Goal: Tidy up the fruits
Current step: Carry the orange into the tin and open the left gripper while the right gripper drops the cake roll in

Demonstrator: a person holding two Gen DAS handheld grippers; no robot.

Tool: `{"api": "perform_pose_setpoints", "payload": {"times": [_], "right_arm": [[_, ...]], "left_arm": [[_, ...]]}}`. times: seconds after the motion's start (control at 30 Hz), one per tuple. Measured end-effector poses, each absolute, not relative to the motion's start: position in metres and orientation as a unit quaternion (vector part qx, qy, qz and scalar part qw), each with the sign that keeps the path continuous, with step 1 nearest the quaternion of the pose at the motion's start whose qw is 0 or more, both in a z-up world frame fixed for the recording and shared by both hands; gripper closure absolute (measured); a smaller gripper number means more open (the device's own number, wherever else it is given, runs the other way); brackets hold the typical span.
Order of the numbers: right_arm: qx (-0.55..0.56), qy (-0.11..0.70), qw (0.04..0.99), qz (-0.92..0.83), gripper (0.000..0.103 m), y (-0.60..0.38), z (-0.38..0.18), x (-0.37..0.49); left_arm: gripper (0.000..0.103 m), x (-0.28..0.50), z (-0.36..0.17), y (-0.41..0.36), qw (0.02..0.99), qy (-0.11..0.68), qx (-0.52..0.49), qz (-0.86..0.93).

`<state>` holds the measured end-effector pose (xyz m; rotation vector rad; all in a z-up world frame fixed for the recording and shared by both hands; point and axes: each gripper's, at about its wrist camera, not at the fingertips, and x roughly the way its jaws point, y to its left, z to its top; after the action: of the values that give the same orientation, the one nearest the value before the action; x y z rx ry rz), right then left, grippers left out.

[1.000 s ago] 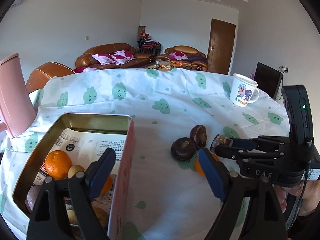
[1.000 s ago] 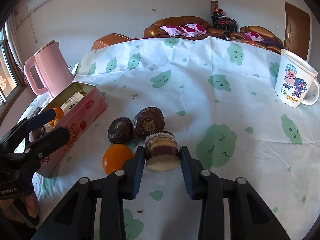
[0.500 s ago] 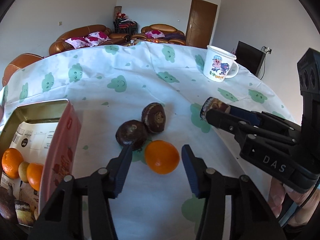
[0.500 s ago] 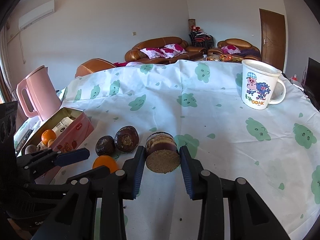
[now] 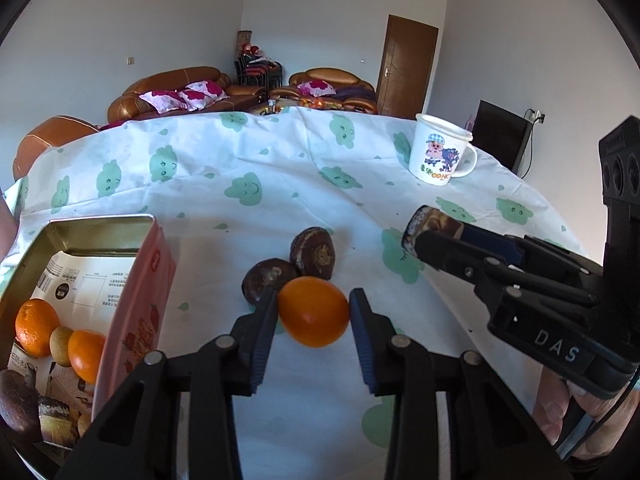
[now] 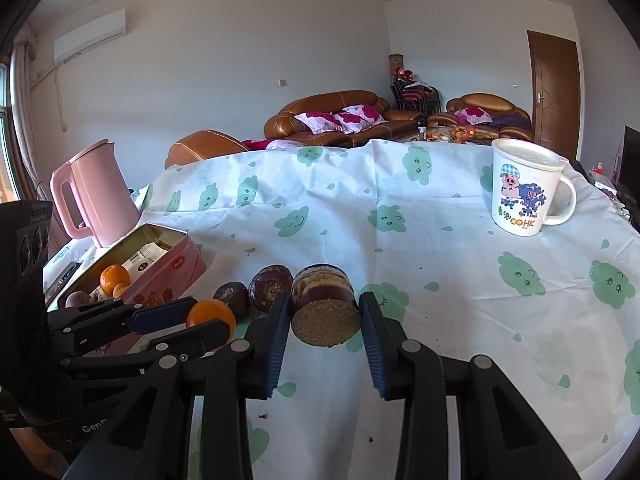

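The left tool [image 5: 313,312] clamps an orange [image 5: 313,311] just above the table [image 5: 280,184], beside two dark fruits [image 5: 312,252]. The right tool [image 6: 325,310] grips a layered cake [image 6: 324,310]. The pink tin [image 5: 132,304] at left holds oranges [image 5: 36,332], small yellow fruit and dark pieces.

Bright window daylight from the left; sharp focus; fisheye-bent, dark-vignetted edges.

The tin [image 5: 132,280] lies left of 2 dark fruits [image 5: 288,268] (an orange [image 5: 314,312] just before them); the mug [image 5: 438,152] stands far behind, right.
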<state>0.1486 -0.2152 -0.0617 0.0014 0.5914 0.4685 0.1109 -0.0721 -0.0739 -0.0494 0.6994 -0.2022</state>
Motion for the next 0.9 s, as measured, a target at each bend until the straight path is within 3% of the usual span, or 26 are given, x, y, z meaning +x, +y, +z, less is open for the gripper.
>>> {"api": "perform_pose_setpoints", "payload": {"times": [0.9], "right_arm": [[-0.015, 0.224, 0.941, 0.254, 0.067, -0.214, -0.051, 0.125]], "left_arm": [[0.065, 0.091, -0.059, -0.060, 0.959, 0.274, -0.032, -0.069]]}}
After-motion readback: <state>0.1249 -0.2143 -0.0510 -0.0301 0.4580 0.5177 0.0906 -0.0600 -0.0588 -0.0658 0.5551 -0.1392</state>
